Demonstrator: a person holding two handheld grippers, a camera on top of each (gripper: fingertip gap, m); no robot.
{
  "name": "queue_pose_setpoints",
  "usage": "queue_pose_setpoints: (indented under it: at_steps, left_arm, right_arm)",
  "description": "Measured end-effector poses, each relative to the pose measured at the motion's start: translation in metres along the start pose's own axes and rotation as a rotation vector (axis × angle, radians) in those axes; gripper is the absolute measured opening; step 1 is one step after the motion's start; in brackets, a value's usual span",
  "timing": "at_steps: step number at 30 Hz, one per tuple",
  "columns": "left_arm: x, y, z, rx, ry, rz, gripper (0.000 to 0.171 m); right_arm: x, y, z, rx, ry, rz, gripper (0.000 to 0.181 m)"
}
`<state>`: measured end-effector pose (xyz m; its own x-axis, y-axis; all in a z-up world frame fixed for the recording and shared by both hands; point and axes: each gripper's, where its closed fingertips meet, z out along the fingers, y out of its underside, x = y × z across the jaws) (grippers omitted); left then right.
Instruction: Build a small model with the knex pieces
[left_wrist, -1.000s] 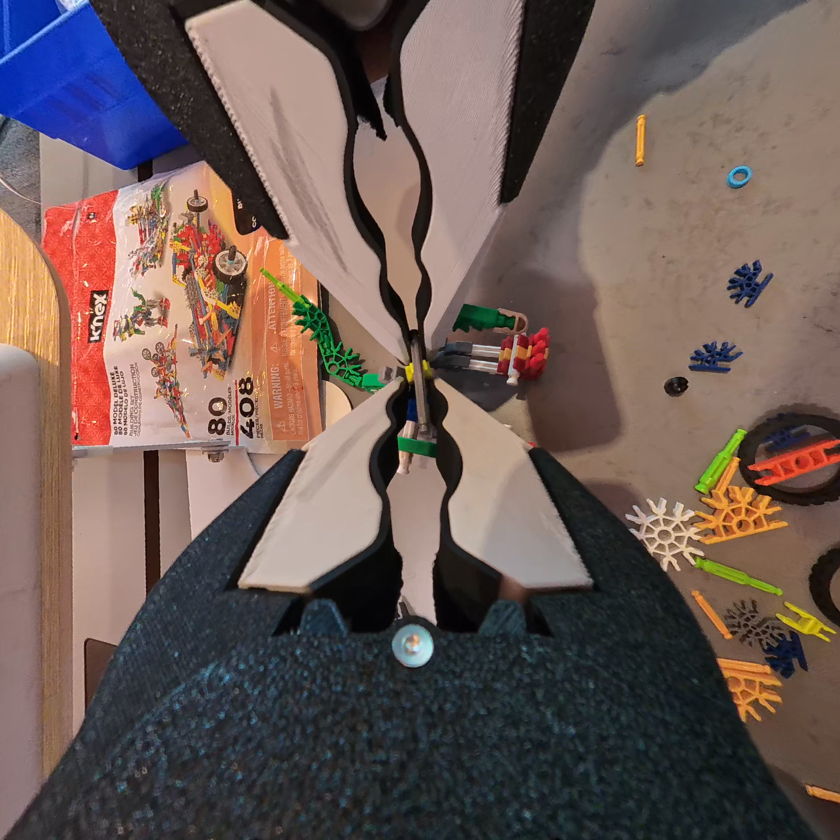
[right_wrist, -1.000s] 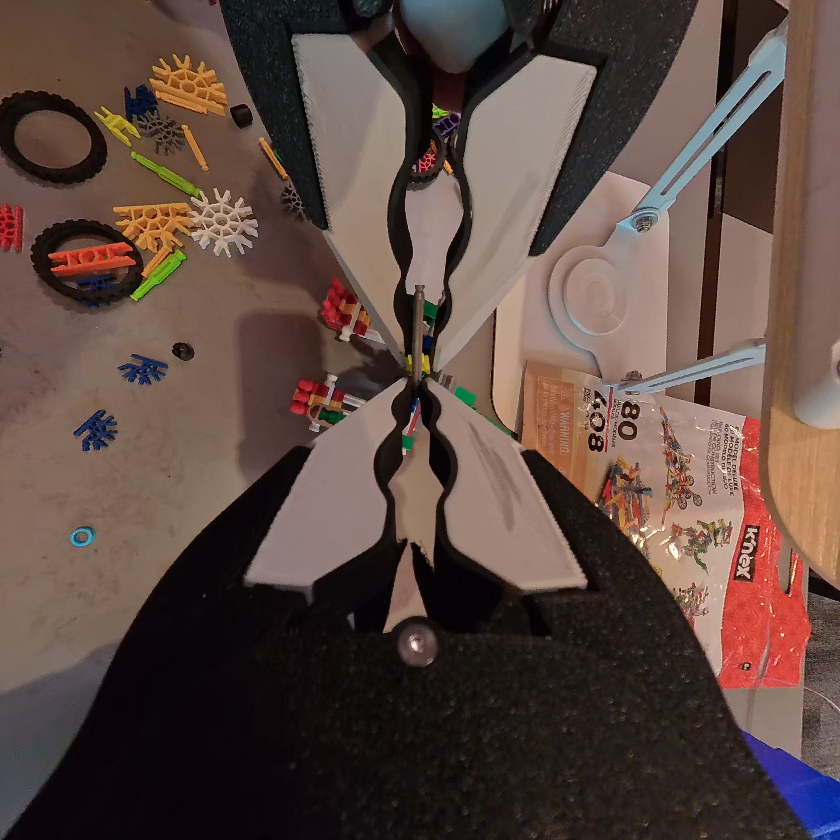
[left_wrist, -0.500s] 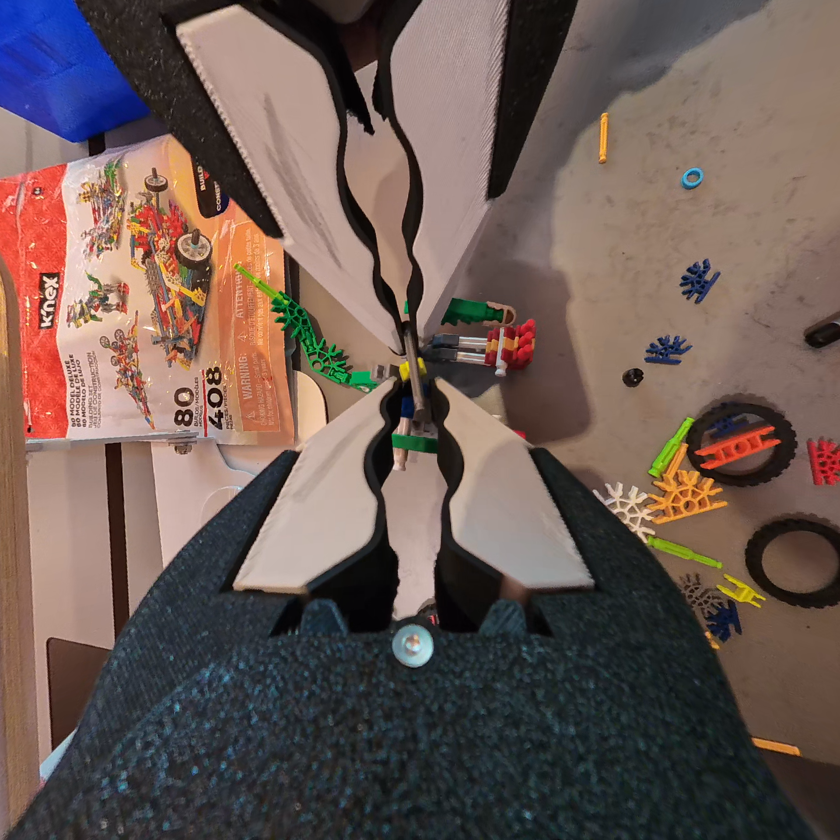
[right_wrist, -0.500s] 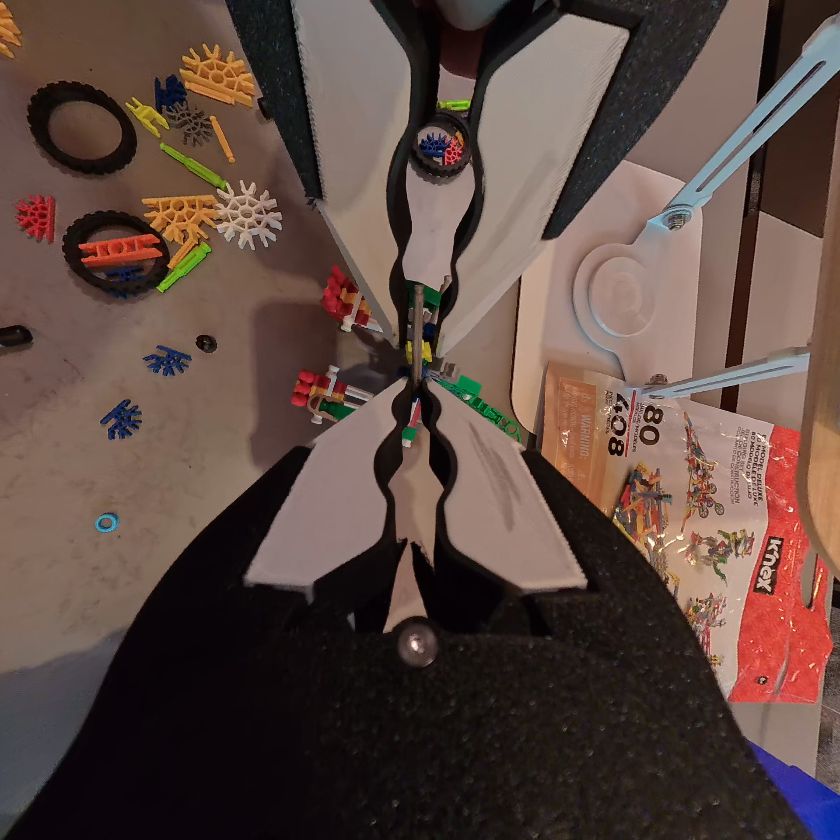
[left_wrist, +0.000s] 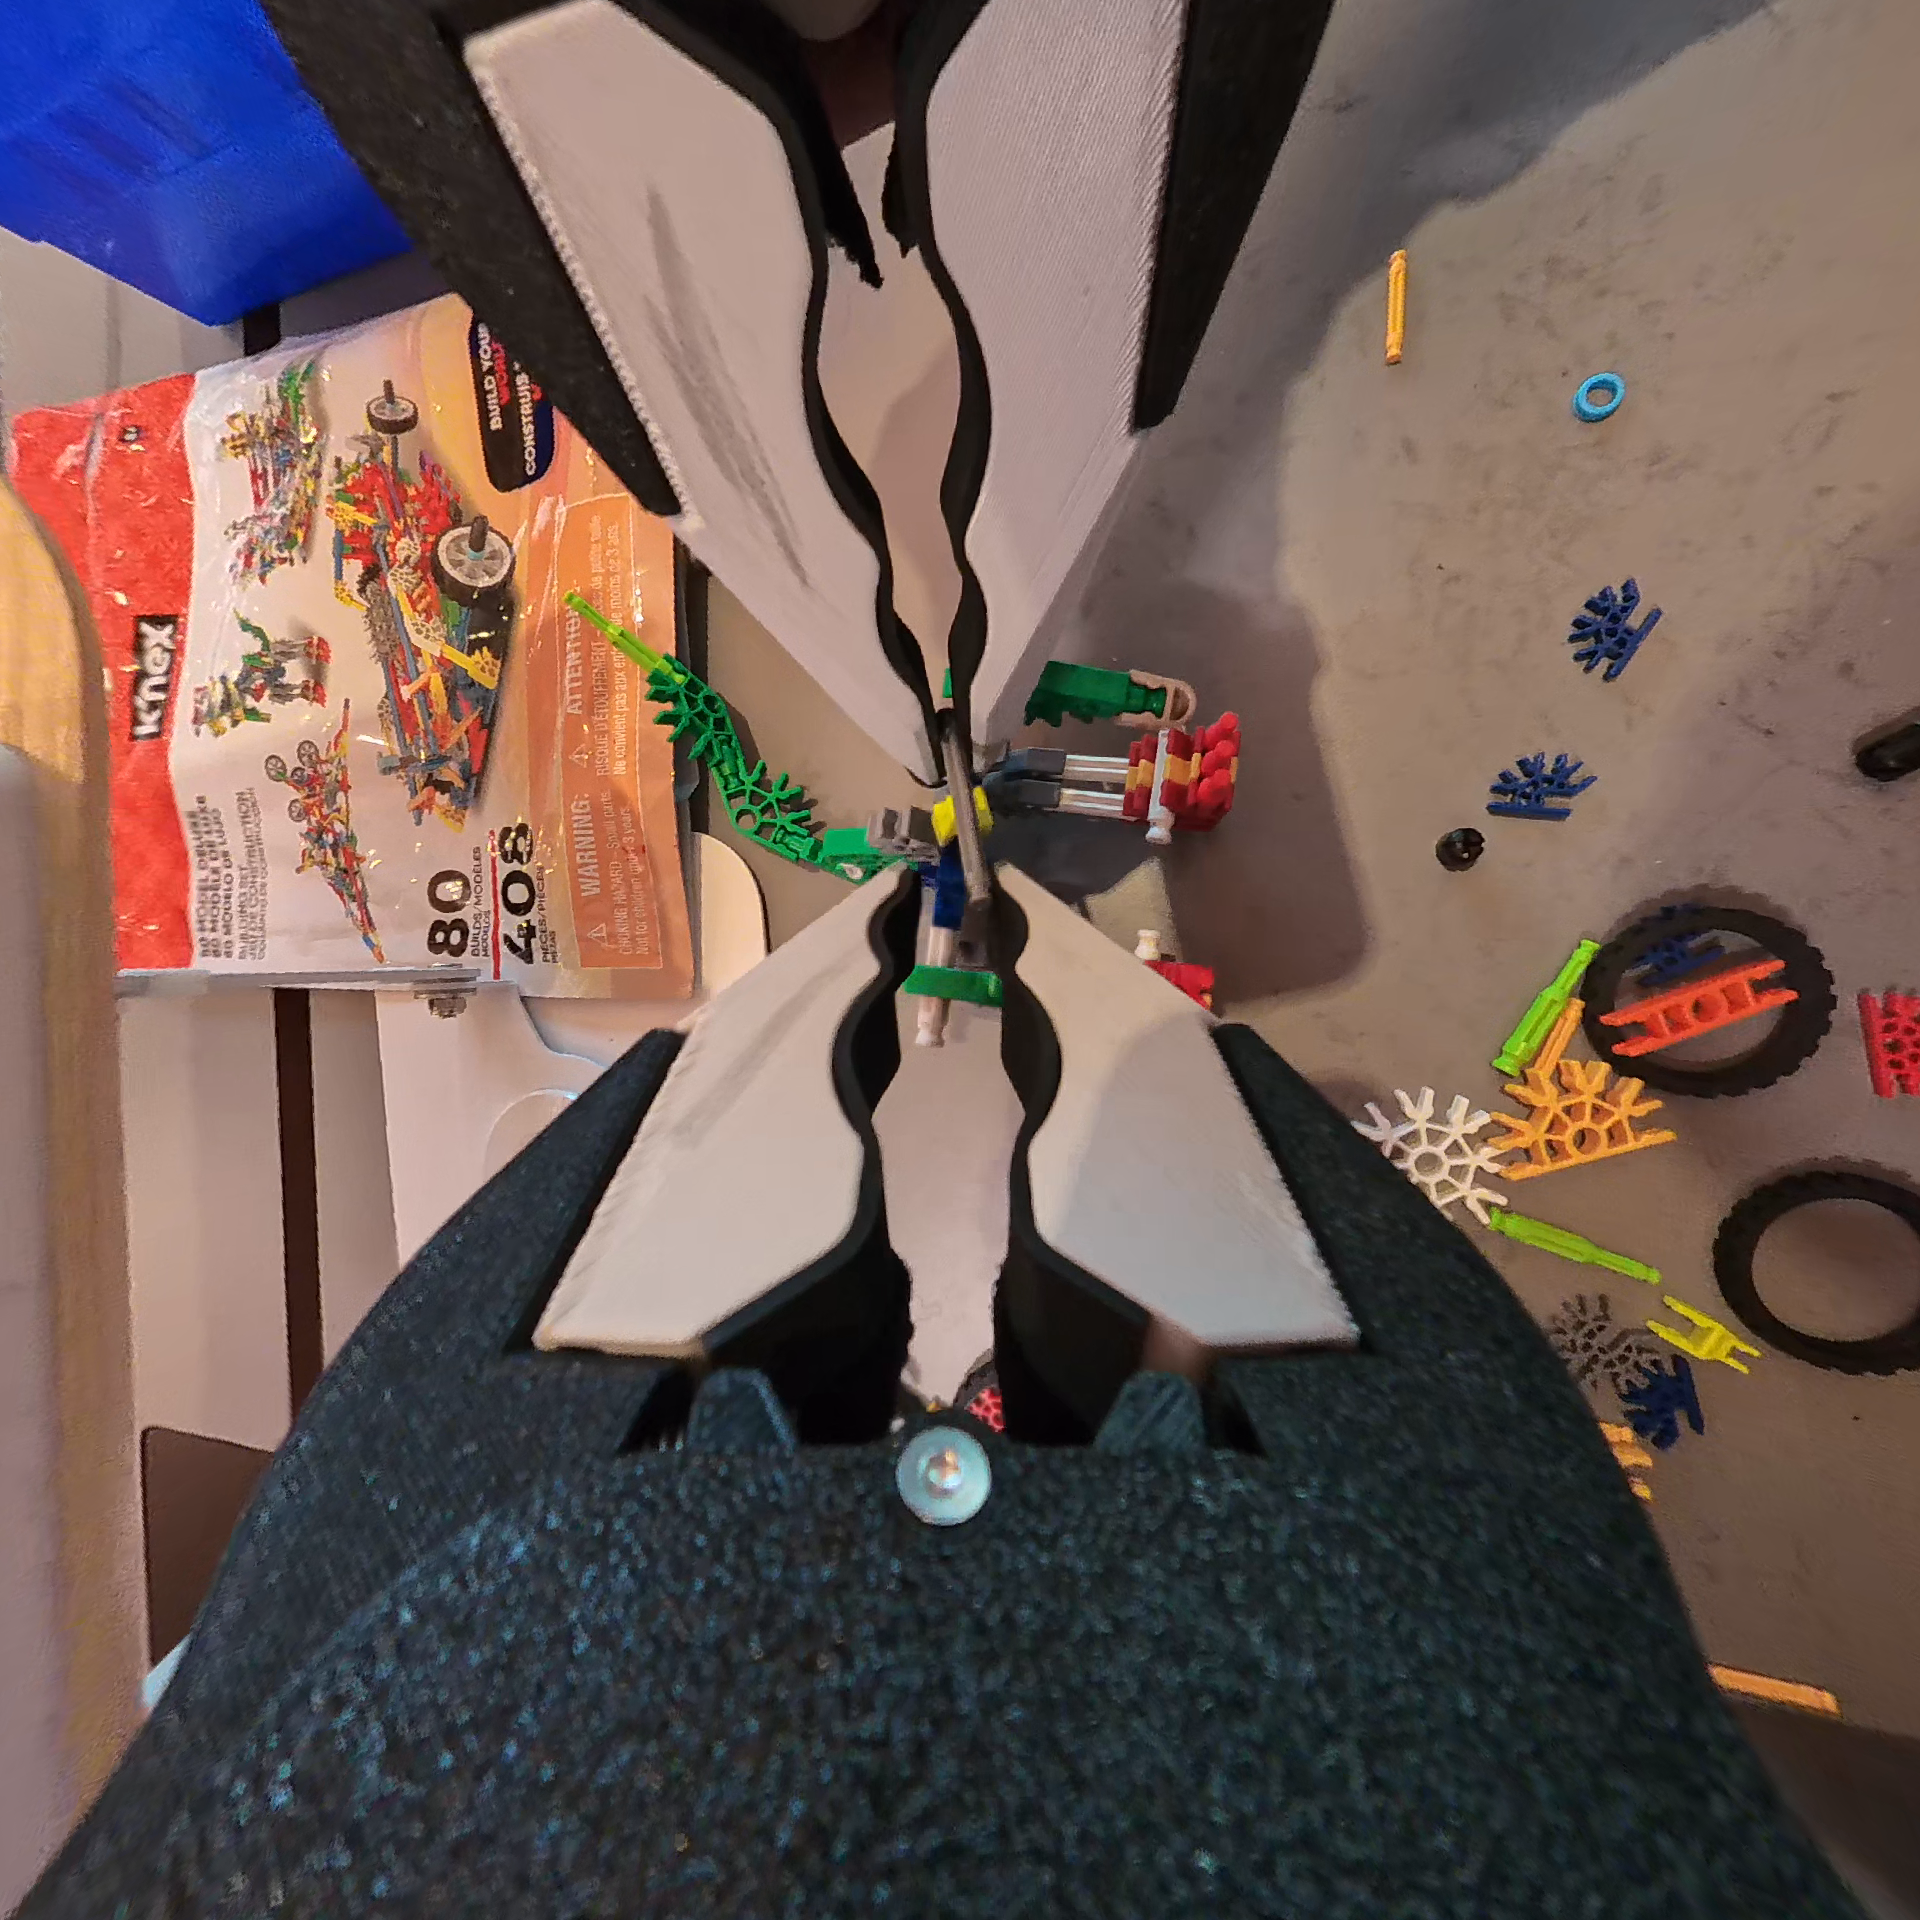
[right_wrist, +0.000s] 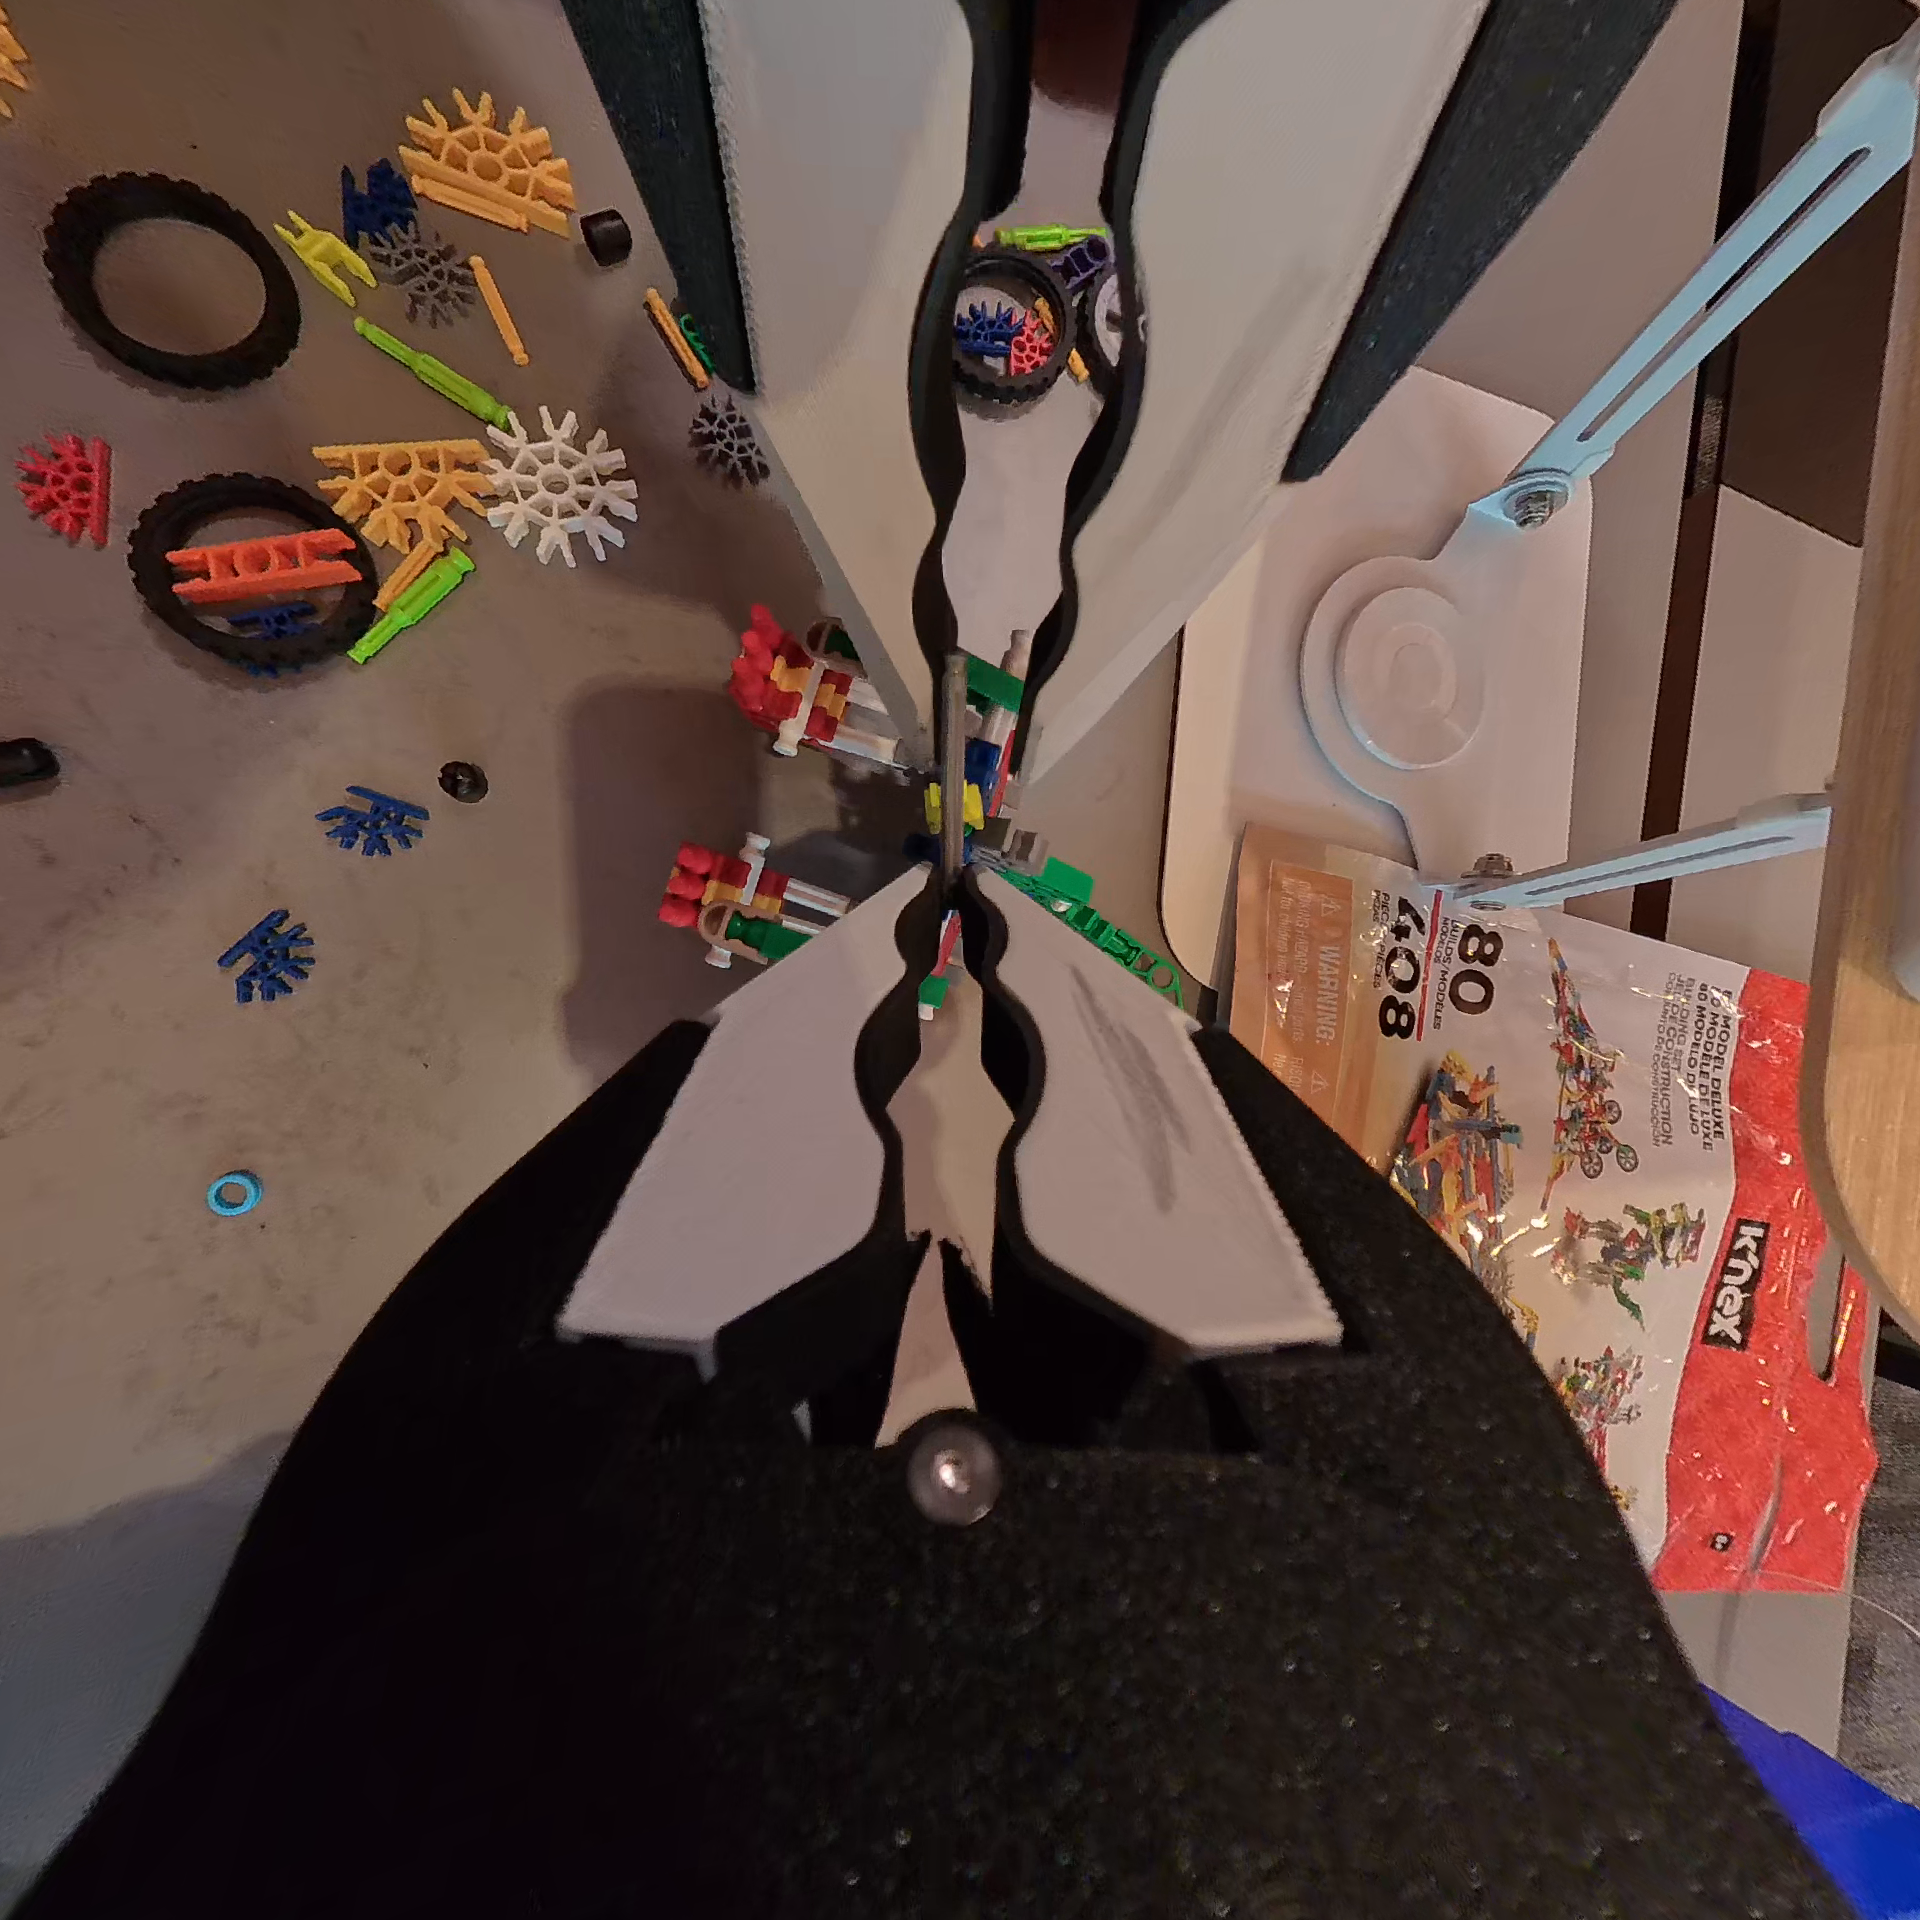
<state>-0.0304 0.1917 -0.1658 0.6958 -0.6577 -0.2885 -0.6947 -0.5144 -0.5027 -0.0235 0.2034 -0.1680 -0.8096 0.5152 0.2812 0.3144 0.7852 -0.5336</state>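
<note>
A small construction-toy model (left_wrist: 1174, 774) of red, yellow, green, blue and white pieces hangs above the grey table (left_wrist: 1403, 540). A thin grey rod (left_wrist: 966, 821) runs through its middle. My left gripper (left_wrist: 954, 894) is shut on the model's blue and white core around the rod. My right gripper (left_wrist: 948, 719) comes in from the opposite side, tip to tip, and is shut on the rod's far end. In the right wrist view my right gripper (right_wrist: 948, 883) pinches the grey rod (right_wrist: 951, 748). My left gripper (right_wrist: 971, 774) faces it, closed on the model (right_wrist: 790, 696).
Loose pieces lie on the table: black tyres (left_wrist: 1818, 1288), a white snowflake connector (left_wrist: 1439, 1153), blue connectors (left_wrist: 1610, 623), a blue ring (left_wrist: 1597, 396). A printed plastic bag (left_wrist: 364, 665) lies beside a white stand base (right_wrist: 1403, 675). A blue bin (left_wrist: 156, 156) stands beyond.
Both grippers drifted together a little over the table a second ago and have since stayed nearly still. Both grips are unchanged.
</note>
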Motion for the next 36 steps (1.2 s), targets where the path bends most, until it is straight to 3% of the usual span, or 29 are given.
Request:
queue_pose_setpoints:
  at_steps: [1, 8, 14, 18, 25, 31, 36]
  left_arm:
    - [-0.001, -0.001, -0.002, 0.005, -0.006, 0.001, 0.010]
    - [-0.003, -0.001, -0.012, -0.020, -0.055, 0.015, 0.010]
    - [0.014, -0.005, -0.050, 0.001, -0.131, 0.013, 0.012]
    - [0.055, 0.014, -0.060, -0.040, -0.078, -0.039, 0.011]
    - [0.139, 0.088, -0.051, -0.217, 0.069, -0.092, 0.010]
    - [0.165, 0.102, -0.038, -0.177, 0.107, -0.128, 0.013]
    - [0.168, 0.112, -0.026, -0.177, 0.106, -0.151, 0.012]
  right_arm:
    - [0.000, 0.000, 0.000, 0.001, 0.002, 0.000, 0.002]
    - [0.003, -0.004, -0.007, -0.015, 0.044, -0.019, 0.002]
    - [-0.009, -0.017, -0.023, -0.016, 0.065, -0.062, 0.002]
    - [-0.025, -0.029, -0.024, -0.016, 0.051, -0.094, 0.002]
    - [-0.063, -0.035, -0.014, -0.008, -0.011, -0.101, 0.002]
    - [-0.085, -0.025, 0.010, -0.022, -0.080, -0.053, 0.002]
    - [-0.088, -0.012, 0.023, -0.009, -0.118, 0.017, 0.002]
